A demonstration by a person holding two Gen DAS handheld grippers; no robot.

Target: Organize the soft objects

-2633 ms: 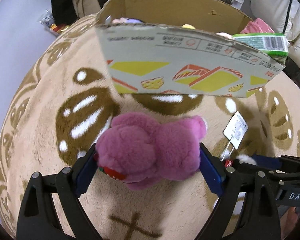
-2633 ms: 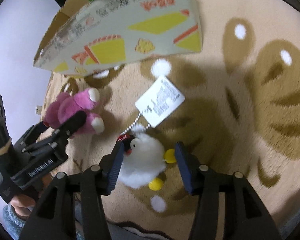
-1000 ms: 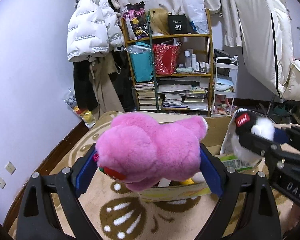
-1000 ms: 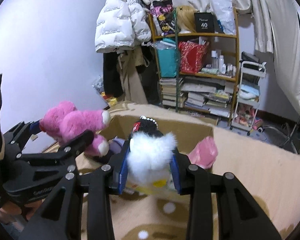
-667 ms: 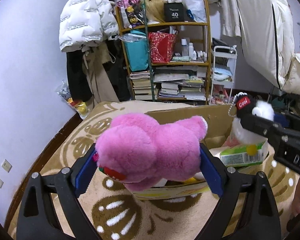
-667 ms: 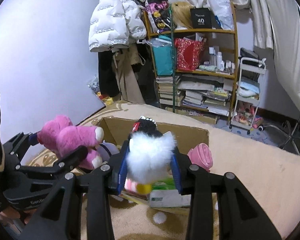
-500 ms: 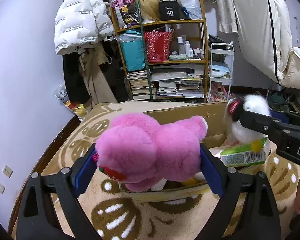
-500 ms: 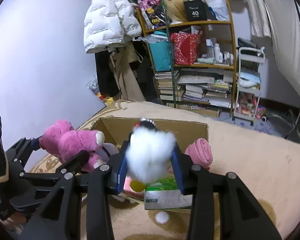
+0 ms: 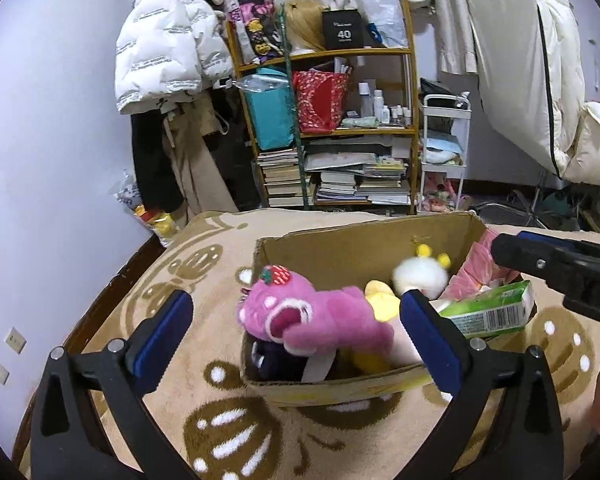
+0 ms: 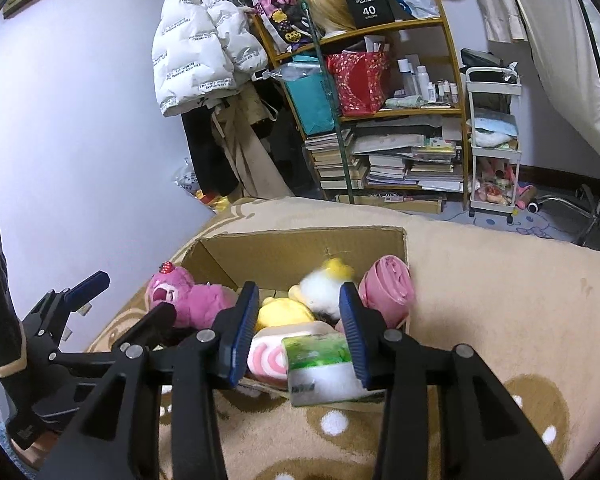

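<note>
Release confirmed on both sides. Your left gripper (image 9: 296,330) has just spread wide and is empty; the pink plush bear (image 9: 312,322) now lies in the cardboard box (image 9: 364,248). Your right gripper (image 10: 298,326) has parted too, and the white plush bird (image 10: 326,282) sits beyond it in the box, blurred. Both toys are stowed.

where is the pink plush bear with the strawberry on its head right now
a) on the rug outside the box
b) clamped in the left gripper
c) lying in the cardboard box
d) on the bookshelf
c: the pink plush bear lies in the cardboard box, while the left gripper stands open with its pads clear of it.
</note>
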